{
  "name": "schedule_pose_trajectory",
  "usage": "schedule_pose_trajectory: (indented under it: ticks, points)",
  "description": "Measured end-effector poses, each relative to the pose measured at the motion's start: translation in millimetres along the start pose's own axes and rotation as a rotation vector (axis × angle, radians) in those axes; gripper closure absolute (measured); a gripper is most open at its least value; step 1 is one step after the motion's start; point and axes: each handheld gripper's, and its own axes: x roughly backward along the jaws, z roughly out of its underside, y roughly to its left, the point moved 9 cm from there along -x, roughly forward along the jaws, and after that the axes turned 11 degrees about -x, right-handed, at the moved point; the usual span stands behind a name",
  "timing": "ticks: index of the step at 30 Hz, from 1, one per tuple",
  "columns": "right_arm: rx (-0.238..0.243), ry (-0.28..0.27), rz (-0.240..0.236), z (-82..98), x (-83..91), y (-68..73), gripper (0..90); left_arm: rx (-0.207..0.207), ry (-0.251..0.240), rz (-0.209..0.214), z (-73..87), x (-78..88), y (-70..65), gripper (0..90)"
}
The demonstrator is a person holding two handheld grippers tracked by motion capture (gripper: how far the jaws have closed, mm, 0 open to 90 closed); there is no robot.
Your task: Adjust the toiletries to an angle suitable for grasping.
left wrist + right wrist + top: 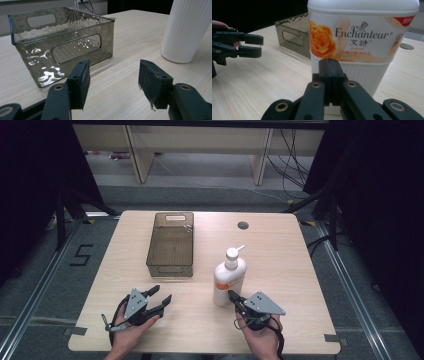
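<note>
A white pump bottle (229,280) with an orange flower label stands upright near the table's middle; its label (362,37) reads Enchanteur. My right gripper (232,295) is shut with nothing between its jaws, its tips just in front of the bottle's base (331,65). A smoky clear plastic bin (171,244) with handle slots sits empty left of the bottle. My left gripper (161,297) is open near the front left, short of the bin (62,42), its pads (151,80) apart over bare table. The bottle's ribbed base (187,30) is at the right of the left gripper view.
The light wooden table (280,245) has a round grommet hole (243,225) at the back. Dark curtains flank both sides, and cables and furniture legs lie on the floor beyond. The left gripper (249,46) and a fingertip are at the left of the right gripper view.
</note>
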Motion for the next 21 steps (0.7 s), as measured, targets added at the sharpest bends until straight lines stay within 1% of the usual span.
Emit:
schedule_pose_trajectory:
  ticks: [1, 2, 3, 4, 5, 7, 9, 10, 11, 12, 13, 14, 15, 16, 17, 18, 19, 20, 21]
  points:
    - [0.005, -0.006, 0.002, -1.5, -1.2, 0.0, 90.0, 0.002, 0.001, -0.001, 0.0, -0.2, 0.4, 42.0]
    - [-0.016, -0.003, 0.004, -1.6, -1.5, 1.3, 90.0, 0.005, 0.003, -0.001, 0.3, -0.3, 0.8, 41.9]
    - [0.023, -0.013, 0.004, -4.5, -2.9, -0.9, 90.0, 0.009, 0.001, -0.003, 0.2, -0.3, 1.0, 41.9]
    - [0.005, -0.006, 0.002, -4.4, -3.6, 1.0, 90.0, 0.011, -0.002, -0.004, 0.1, -0.3, 1.0, 41.9]
    - [0.013, -0.015, 0.009, -6.3, -4.6, 0.3, 90.0, 0.010, -0.002, -0.003, 0.0, -0.2, 1.0, 41.9]
    - [0.002, -0.013, -0.005, -8.4, -6.6, 1.7, 90.0, 0.007, -0.002, -0.004, 0.0, -0.1, 1.0, 41.8]
    - [0.005, -0.016, -0.008, -9.7, -7.7, 1.7, 90.0, 0.009, -0.002, -0.005, 0.0, -0.2, 1.0, 41.8]
    - [0.011, -0.017, 0.010, -11.4, -8.4, 0.0, 90.0, 0.010, -0.002, -0.005, 0.1, -0.2, 1.1, 41.8]
    - [0.004, -0.014, 0.001, -11.5, -9.4, 1.0, 90.0, 0.012, -0.002, -0.005, 0.1, -0.2, 1.2, 41.7]
    - [0.005, -0.028, -0.004, -13.2, -11.4, 1.4, 90.0, 0.015, -0.013, -0.004, -0.5, -0.8, 1.3, 41.7]
    - [0.005, -0.028, -0.004, -13.2, -11.4, 1.4, 90.0, 0.015, -0.013, -0.004, -0.5, -0.8, 1.3, 41.7]
    - [0.006, -0.015, 0.005, -13.9, -12.0, 1.8, 90.0, 0.018, -0.012, -0.003, -0.4, -0.8, 1.7, 41.6]
    - [0.027, -0.024, 0.013, -15.7, -12.4, 0.0, 90.0, 0.022, -0.017, -0.001, -0.6, -1.1, 1.6, 41.5]
    - [0.007, -0.017, 0.002, -15.3, -13.7, 2.3, 90.0, 0.021, -0.012, -0.002, -0.4, -0.8, 1.8, 41.5]
    - [-0.001, -0.017, 0.003, -15.7, -14.6, 3.0, 90.0, 0.021, -0.012, -0.002, -0.4, -0.8, 1.8, 41.5]
    - [0.004, -0.021, 0.001, -16.7, -16.2, 3.1, 90.0, 0.018, 0.000, -0.004, 0.3, 0.1, 1.9, 41.6]
    - [0.001, -0.020, 0.003, -16.9, -16.8, 3.4, 90.0, 0.017, 0.000, -0.005, 0.3, -0.2, 1.9, 41.5]
    - [0.024, -0.029, 0.013, -18.7, -17.8, 1.8, 90.0, 0.016, 0.003, -0.005, 0.5, -0.3, 1.9, 41.6]
    - [0.010, -0.034, 0.001, -19.0, -20.1, 3.9, 90.0, 0.016, 0.003, -0.005, 0.5, -0.3, 1.9, 41.5]
